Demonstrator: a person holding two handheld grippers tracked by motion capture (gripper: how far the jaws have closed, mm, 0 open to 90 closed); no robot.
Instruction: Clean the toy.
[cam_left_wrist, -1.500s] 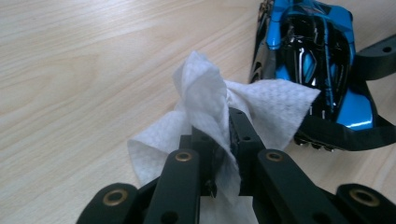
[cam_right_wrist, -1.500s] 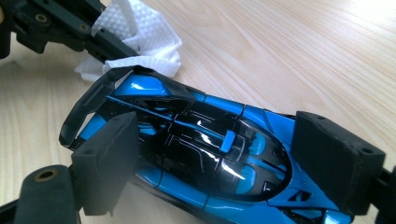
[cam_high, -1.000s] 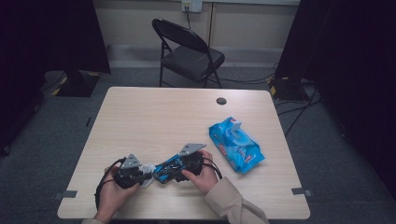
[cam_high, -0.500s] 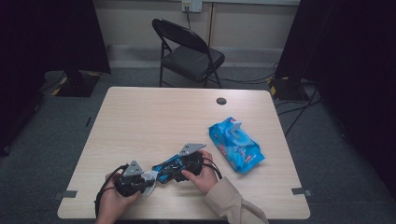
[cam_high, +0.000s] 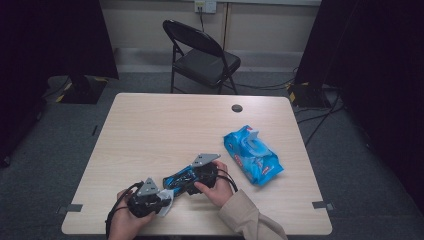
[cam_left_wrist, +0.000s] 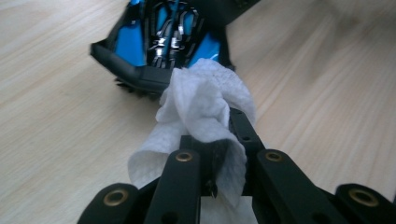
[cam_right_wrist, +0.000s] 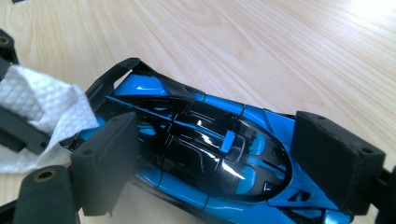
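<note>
1. High view: the left gripper sits in the lower left of the frame, near the front edge of the table, and the right gripper lies just to its upper right, each in one of the person's hands.
2. Left gripper view: the jaws are closed tight on a crumpled white wipe, which bunches up at centre frame and touches the rear end of the toy car in the upper middle.
3. Right gripper view: the jaws stand wide and clamp the blue and black toy car across its body, one pad on each flank; the car runs from upper left to lower right, with the wipe at the left edge against its tail.
4. High view: a blue wipes pack lies at centre right, apart from both grippers.
5. High view: a black folding chair stands beyond the table at top centre.
</note>
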